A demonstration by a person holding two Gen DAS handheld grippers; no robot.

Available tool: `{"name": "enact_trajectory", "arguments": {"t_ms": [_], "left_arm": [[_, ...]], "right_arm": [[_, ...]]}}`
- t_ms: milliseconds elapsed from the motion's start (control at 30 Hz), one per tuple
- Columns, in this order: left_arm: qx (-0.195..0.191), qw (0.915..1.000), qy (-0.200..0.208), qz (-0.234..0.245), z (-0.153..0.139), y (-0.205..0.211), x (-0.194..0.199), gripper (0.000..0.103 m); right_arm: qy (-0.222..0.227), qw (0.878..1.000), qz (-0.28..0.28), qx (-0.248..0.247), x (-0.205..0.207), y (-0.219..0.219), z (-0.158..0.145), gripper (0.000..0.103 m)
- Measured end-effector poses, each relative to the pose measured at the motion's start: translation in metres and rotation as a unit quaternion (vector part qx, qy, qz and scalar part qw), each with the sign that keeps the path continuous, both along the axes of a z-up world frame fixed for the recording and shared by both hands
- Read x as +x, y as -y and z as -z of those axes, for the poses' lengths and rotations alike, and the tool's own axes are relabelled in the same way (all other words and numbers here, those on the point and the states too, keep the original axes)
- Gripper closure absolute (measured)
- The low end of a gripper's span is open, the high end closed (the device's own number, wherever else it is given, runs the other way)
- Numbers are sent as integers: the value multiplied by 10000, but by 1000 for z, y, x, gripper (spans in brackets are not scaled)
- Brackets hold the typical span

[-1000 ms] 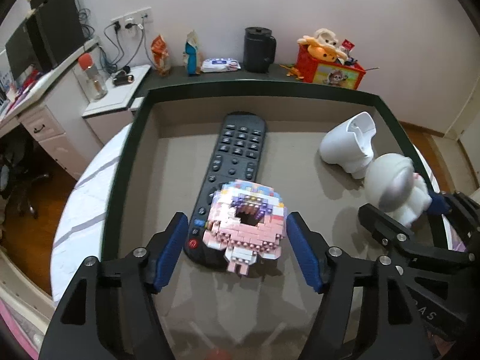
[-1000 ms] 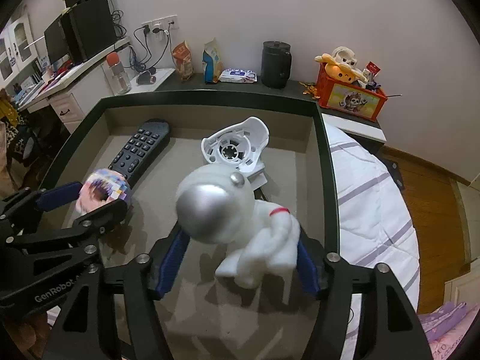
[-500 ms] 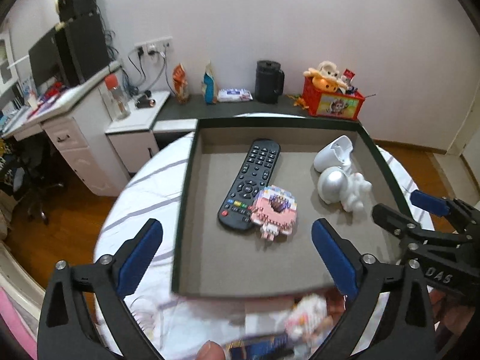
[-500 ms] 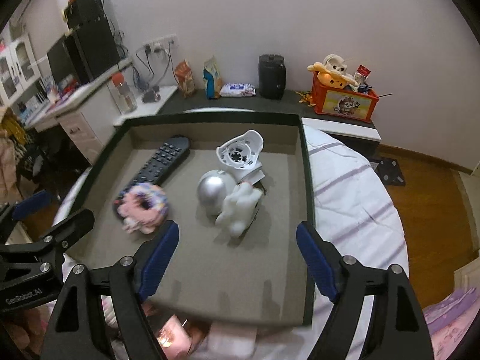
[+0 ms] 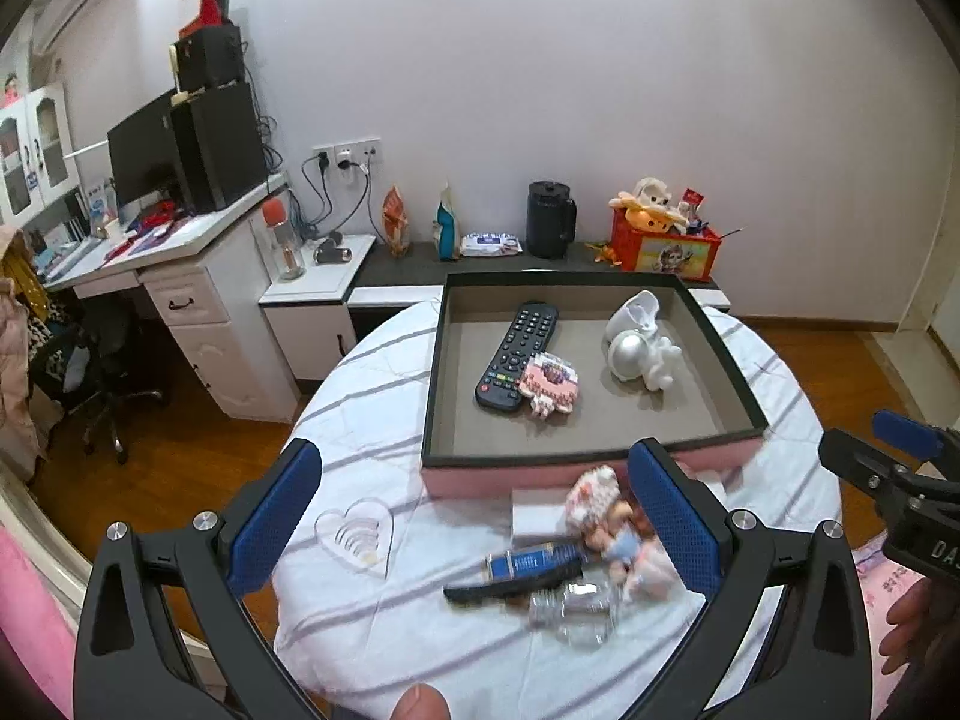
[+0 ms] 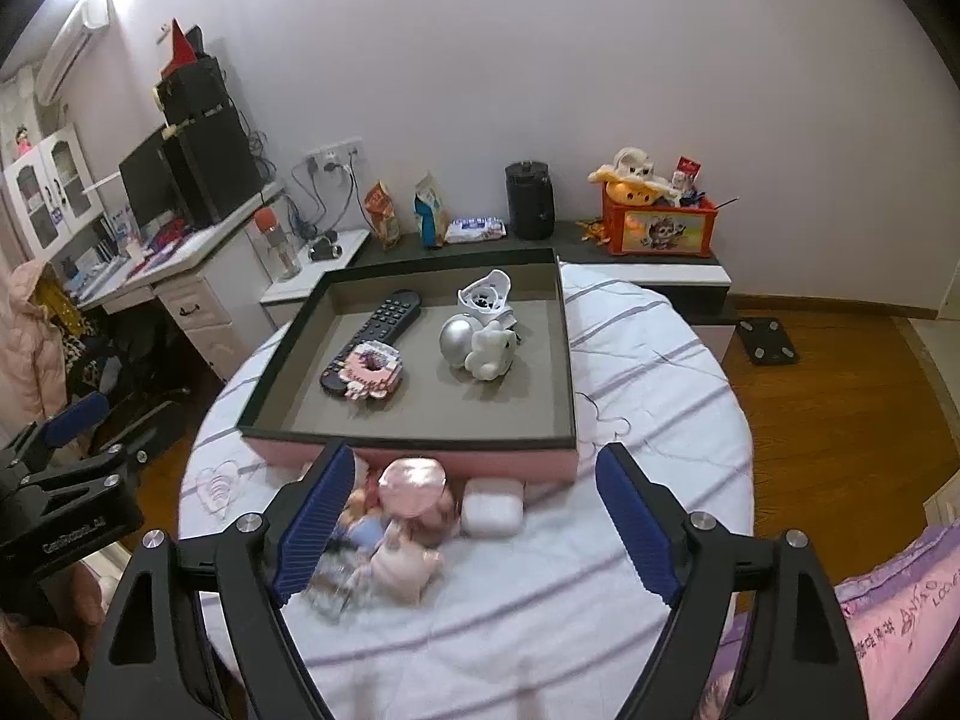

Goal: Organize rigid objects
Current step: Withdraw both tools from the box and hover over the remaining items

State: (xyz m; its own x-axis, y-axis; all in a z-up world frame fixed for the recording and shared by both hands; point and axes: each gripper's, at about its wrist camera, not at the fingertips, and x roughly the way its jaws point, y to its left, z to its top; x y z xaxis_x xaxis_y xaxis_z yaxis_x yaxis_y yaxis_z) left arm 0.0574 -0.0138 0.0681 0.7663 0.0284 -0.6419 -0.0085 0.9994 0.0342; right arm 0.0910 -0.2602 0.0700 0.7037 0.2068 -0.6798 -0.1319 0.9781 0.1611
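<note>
A shallow dark-rimmed tray with pink sides holds a black remote, a pink brick doughnut leaning on the remote's near end, a white astronaut figure lying on its side, and a white helmet-like piece. My left gripper hangs wide open above the table in front of the tray, with nothing gripped. My right gripper is also back from the tray, its jaws still opening and holding nothing. A doll and a white case lie below it.
On the striped cloth near the tray lie a blue tube, a black comb-like piece, a glass jar and a clear heart dish. A desk stands left; a low shelf with a black jug and red toy box runs behind.
Both grippers let go, the left of the brick doughnut and the right of the astronaut, then opened and drew back and up from the tray. Both toys now lie in it.
</note>
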Motion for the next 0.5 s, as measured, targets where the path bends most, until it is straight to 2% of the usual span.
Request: {"name": "enact_trajectory", "arguments": {"t_ms": [267,500], "left_arm": [[-33,9999,54,-138,-6,-3,-46,0],[-96,9996,27,-267,-5,-8,-74,0]], "right_arm": [[168,9998,-108,66,-52,2,-8,19],[216,9995,-214,47,-79,-3,-8,19]]}}
